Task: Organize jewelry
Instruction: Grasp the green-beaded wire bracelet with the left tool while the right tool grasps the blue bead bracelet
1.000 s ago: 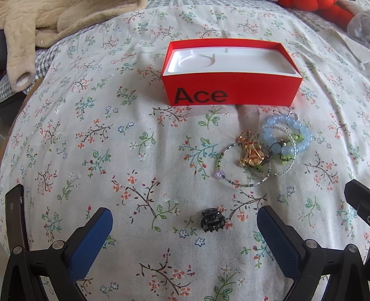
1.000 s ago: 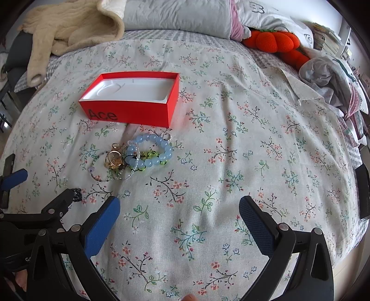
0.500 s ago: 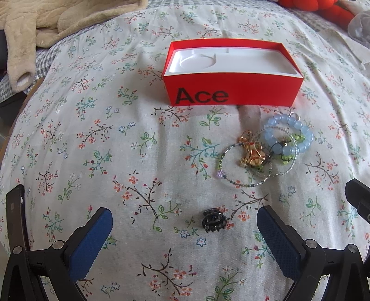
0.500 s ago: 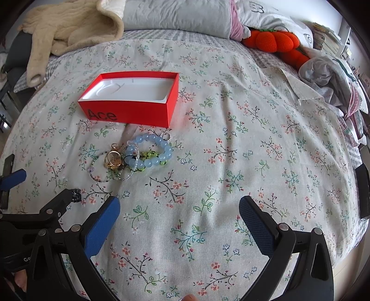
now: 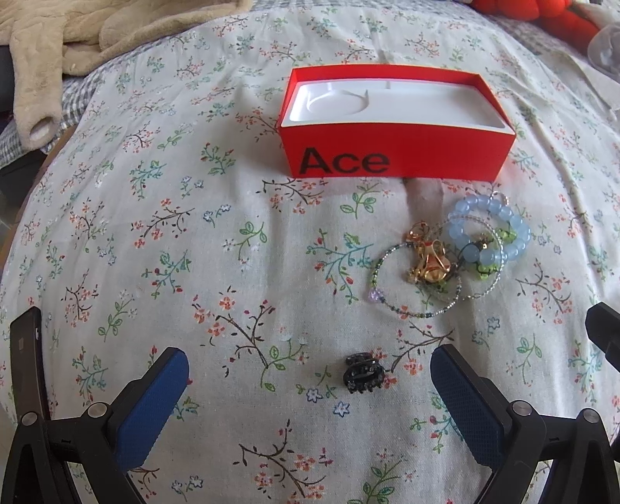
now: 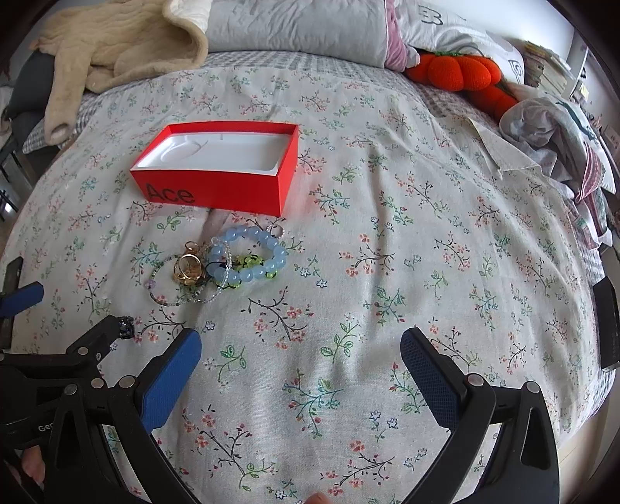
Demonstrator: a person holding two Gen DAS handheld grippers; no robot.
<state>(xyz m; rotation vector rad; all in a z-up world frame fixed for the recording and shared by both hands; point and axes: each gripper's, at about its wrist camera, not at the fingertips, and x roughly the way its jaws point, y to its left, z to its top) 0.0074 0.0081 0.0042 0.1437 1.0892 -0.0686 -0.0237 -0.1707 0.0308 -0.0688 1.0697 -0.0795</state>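
A red "Ace" box [image 5: 395, 155] with a white empty insert stands open on the floral bedspread; it also shows in the right wrist view [image 6: 217, 186]. In front of it lies a jewelry pile: a blue bead bracelet [image 5: 515, 228] [image 6: 271, 244], a gold piece [image 5: 428, 265] [image 6: 188, 268], and a thin beaded bracelet [image 5: 391, 306] [image 6: 170, 302]. A small black hair claw [image 5: 363, 375] lies between the fingers of my open left gripper [image 5: 310, 368]. It also shows partly in the right wrist view [image 6: 126, 326]. My right gripper [image 6: 300, 345] is open and empty, right of the pile.
A beige sweater [image 6: 116, 46] and grey pillow [image 6: 298, 27] lie at the far side of the bed. An orange plush pumpkin [image 6: 457, 71] and bundled clothes [image 6: 554, 132] sit at the far right. The left gripper [image 6: 23, 302] shows at the right wrist view's left edge.
The left gripper has edged slightly forward toward the black hair claw. The right gripper has hardly moved.
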